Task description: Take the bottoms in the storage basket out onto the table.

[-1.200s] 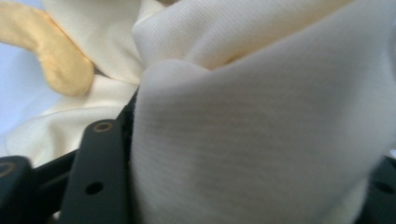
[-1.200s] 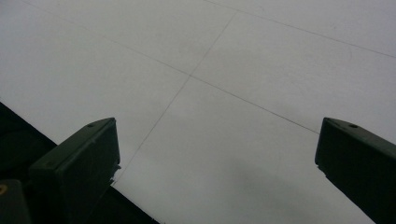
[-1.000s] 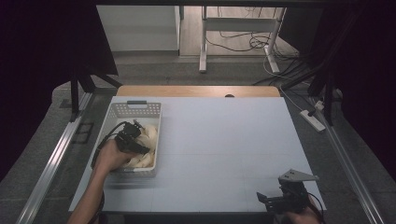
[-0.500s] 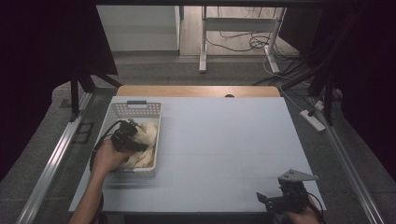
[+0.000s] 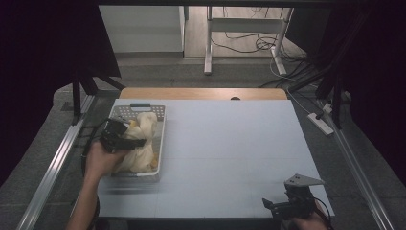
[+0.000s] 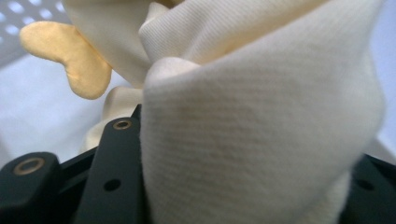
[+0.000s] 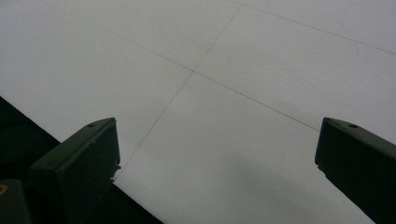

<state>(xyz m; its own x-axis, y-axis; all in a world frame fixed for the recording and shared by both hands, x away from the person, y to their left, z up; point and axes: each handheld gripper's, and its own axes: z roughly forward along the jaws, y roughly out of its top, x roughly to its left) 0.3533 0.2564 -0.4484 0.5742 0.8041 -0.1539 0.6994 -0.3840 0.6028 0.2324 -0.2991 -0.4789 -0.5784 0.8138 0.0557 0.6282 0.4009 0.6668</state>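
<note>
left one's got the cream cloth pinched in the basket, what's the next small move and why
Probably lift a little higher, straight up. The left hand-held gripper is shut on the cream cloth, but in the high view most of the cloth hangs inside the white basket, so dragging sideways could snag the rim. The right hand-held gripper waits open over the bare table.

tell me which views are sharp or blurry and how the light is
High view: dim, dark at both sides, light falling on the pale table. Left gripper view: bright; the cream cloth is close enough to show its weave, the basket behind is soft. Right gripper view: evenly lit, fairly sharp, soft shadow between the gripper jaws.
</note>
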